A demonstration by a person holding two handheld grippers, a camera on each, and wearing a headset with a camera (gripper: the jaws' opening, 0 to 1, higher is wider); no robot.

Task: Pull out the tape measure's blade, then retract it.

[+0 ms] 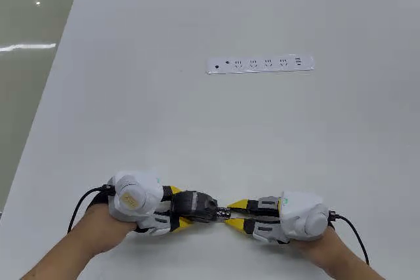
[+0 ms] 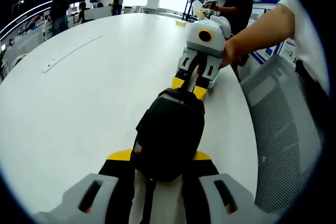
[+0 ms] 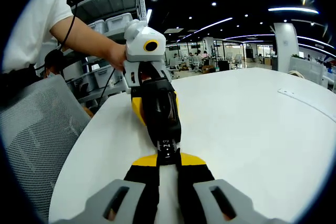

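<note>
- Yellow-tipped left gripper (image 2: 161,156), clamped across the black tape measure (image 2: 169,129) case.
- Right gripper (image 3: 168,160), nose to nose with it, pinched tight on the blade (image 3: 165,145) tip; only a short stub of blade out.
- Both low on the white table (image 1: 197,129), by its near edge.
- Well beyond, white power strip (image 1: 260,64) lying flat.

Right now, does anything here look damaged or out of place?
Nothing stands out. The left gripper clamps the black tape measure, the right gripper pinches its blade tip; the power strip lies flat beyond.
</note>
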